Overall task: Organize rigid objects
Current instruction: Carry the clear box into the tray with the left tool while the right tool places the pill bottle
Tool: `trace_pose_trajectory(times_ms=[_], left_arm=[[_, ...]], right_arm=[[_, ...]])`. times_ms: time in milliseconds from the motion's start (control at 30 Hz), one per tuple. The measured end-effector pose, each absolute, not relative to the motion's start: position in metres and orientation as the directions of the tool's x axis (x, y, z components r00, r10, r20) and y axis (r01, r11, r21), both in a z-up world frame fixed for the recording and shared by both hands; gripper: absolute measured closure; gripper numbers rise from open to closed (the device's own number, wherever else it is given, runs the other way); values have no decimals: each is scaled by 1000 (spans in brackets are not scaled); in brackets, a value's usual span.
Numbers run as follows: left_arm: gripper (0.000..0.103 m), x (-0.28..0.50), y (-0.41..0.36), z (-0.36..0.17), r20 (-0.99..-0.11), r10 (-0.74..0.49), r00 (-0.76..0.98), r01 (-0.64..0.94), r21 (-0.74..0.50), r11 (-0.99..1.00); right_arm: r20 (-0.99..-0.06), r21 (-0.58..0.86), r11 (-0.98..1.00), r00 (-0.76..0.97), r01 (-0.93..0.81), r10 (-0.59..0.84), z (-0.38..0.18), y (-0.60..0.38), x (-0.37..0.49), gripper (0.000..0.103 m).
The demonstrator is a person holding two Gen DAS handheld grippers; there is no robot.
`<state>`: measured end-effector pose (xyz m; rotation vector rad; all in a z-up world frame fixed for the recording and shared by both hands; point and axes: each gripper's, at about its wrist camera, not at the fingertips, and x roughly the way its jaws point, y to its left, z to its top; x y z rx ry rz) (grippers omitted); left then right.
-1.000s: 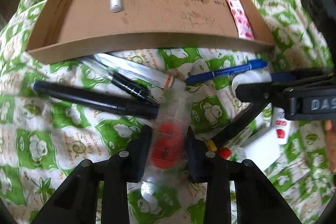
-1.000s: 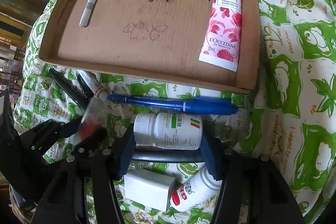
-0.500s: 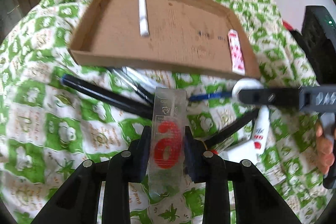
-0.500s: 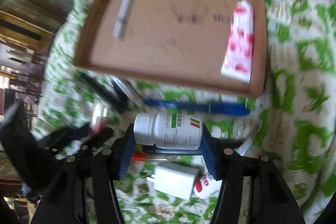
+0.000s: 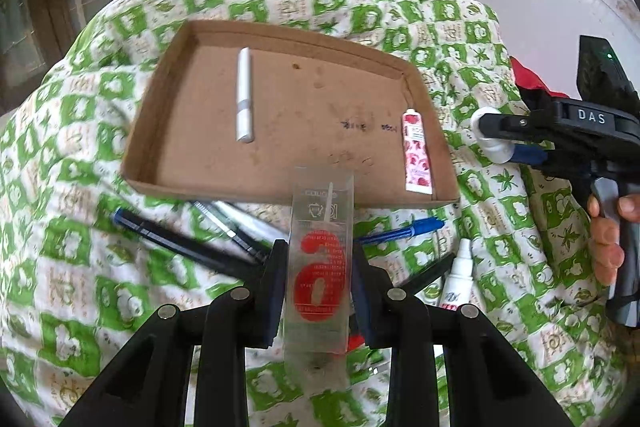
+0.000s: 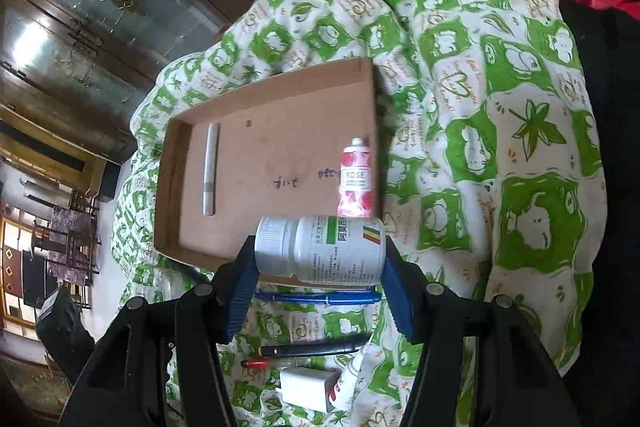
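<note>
Two grippers each carry one thing above the cloth. The left gripper has its jaws narrowed onto a clear case that stands upright between the pads; it bears a large red figure, a 6 or a 9, with small print too fine to read. The right gripper clamps a white bottle lying crosswise, cap to the left, its label showing a green band, Chinese characters and slanted red, yellow and green stripes. In the left view that gripper's body reads "DAS", held by a hand.

Beyond both lies one cardboard tray with two things inside: a white stick near its left side and a pink tube marked "ROSE" along its right wall. Blue handwriting on the tray floor is illegible.

On the green-and-white cloth before the tray lie one blue pen, several black pens, a small white bottle with red lettering, and a white plug.
</note>
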<state>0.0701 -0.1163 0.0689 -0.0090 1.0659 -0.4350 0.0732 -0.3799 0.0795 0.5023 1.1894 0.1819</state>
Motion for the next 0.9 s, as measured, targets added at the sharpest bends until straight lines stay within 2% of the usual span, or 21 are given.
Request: trace_pose_trajectory(times_ms=[467, 900], left_arm=[[72, 89, -154, 73, -841, -269, 470, 345, -106, 933], [72, 97, -167, 67, -847, -233, 478, 355, -57, 933]], right_arm=[[-834, 465, 879, 386, 107, 394, 80, -382, 85, 46], [-839, 429, 901, 397, 61, 373, 82, -380, 103, 46]])
